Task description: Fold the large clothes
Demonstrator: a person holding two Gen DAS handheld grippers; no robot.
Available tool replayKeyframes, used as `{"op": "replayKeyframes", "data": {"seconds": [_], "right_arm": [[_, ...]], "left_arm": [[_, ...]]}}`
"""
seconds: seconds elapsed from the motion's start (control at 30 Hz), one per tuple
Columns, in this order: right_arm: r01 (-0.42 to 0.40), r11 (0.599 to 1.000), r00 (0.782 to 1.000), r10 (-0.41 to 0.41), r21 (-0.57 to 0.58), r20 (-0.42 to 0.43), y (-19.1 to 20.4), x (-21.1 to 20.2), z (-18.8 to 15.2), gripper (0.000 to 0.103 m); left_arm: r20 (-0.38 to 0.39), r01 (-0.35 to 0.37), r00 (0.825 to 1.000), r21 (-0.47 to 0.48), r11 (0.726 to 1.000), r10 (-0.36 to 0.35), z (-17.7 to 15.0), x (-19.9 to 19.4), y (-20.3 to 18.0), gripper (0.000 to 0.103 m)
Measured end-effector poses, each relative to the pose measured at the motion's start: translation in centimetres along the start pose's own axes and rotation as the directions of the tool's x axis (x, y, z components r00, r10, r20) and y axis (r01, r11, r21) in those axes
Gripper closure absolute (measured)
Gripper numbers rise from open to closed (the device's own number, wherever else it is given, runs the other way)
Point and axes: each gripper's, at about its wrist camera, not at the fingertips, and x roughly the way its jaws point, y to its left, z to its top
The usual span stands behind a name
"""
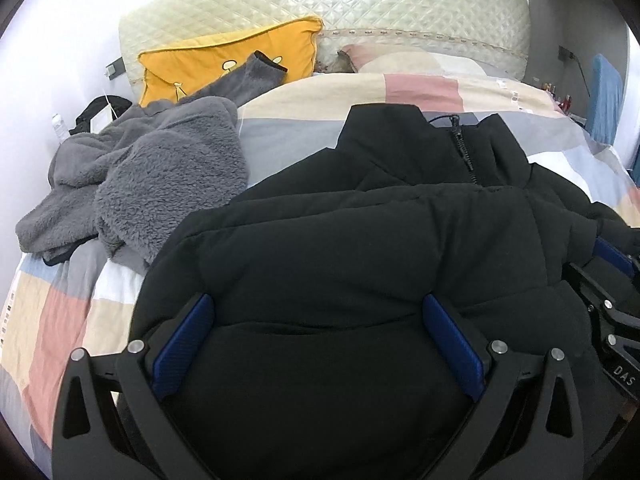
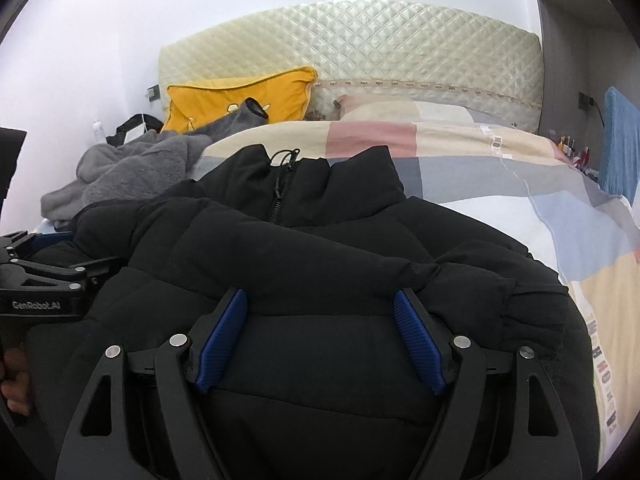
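The puffer jacket (image 1: 340, 240) is plain black, with a black zipper (image 1: 466, 152) at its collar. The fleece garment (image 1: 152, 176) beside it is grey, its cuff edged in black. The duvet cover (image 1: 312, 96) on the bed is a patchwork of cream, pink, grey, pale blue and white blocks. The cushion (image 1: 236, 60) is mustard yellow. The headboard (image 1: 360, 0) is ivory with a diamond quilting pattern. The left gripper (image 1: 318, 344) and right gripper (image 2: 320, 336) are black with blue pads.

The black jacket (image 1: 360, 240) hides the bed beneath, its lower part cut off by both views' bottom edges.
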Motion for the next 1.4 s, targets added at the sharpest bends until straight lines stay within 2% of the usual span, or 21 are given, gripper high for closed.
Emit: {"op": "replayKeyframes", "data": {"seconds": [0.13,0.3,0.47,0.57,0.73,0.83,0.97,1.17,1.4], "right_arm": [[0.002,1.000,1.000,-0.002,0.010,-0.011,0.4,-2.9,0.6,0.028],[-0.024,0.998,0.998,0.021,0.059,0.054,1.2,-9.7,2.8,0.027],[-0.019,0.999,0.990,0.014,0.031,0.138,3.2,-18.1,6.0,0.027],[-0.015,1.000,0.983,0.011,0.022,0.183,4.4,-23.2,7.4,0.027],[-0.015,1.000,0.966,0.019,-0.017,0.259,6.7,-31.4,8.6,0.024],[-0.028,0.999,0.957,0.033,-0.023,0.288,7.8,-35.0,8.7,0.023],[-0.042,0.998,0.952,0.051,-0.038,0.303,9.3,-38.5,8.2,0.023],[-0.078,0.996,0.949,0.088,-0.045,0.304,10.1,-41.8,6.6,0.023],[-0.116,0.989,0.966,0.133,-0.091,0.221,8.0,-45.1,4.2,0.023]], "left_arm": [[-0.022,0.005,1.000,0.000,1.000,-0.005,0.1,-2.8,0.6,0.000],[0.039,0.014,0.999,-0.008,1.000,-0.014,1.2,-9.9,1.4,0.000],[0.125,0.040,0.992,-0.072,0.997,-0.031,2.8,-19.9,2.7,0.000],[0.171,0.043,0.985,-0.076,0.996,-0.029,3.1,-25.1,3.0,0.000],[0.236,0.035,0.972,-0.055,0.998,-0.022,2.2,-33.3,3.0,0.000],[0.269,0.066,0.962,-0.061,0.996,-0.048,1.1,-37.1,3.3,0.000],[0.277,0.105,0.958,-0.084,0.991,-0.078,-0.5,-40.4,4.2,0.000],[0.254,0.124,0.963,-0.103,0.987,-0.094,-2.9,-42.9,5.9,0.000],[0.178,0.168,0.974,-0.155,0.973,-0.140,-6.4,-44.6,10.8,0.000]]}}
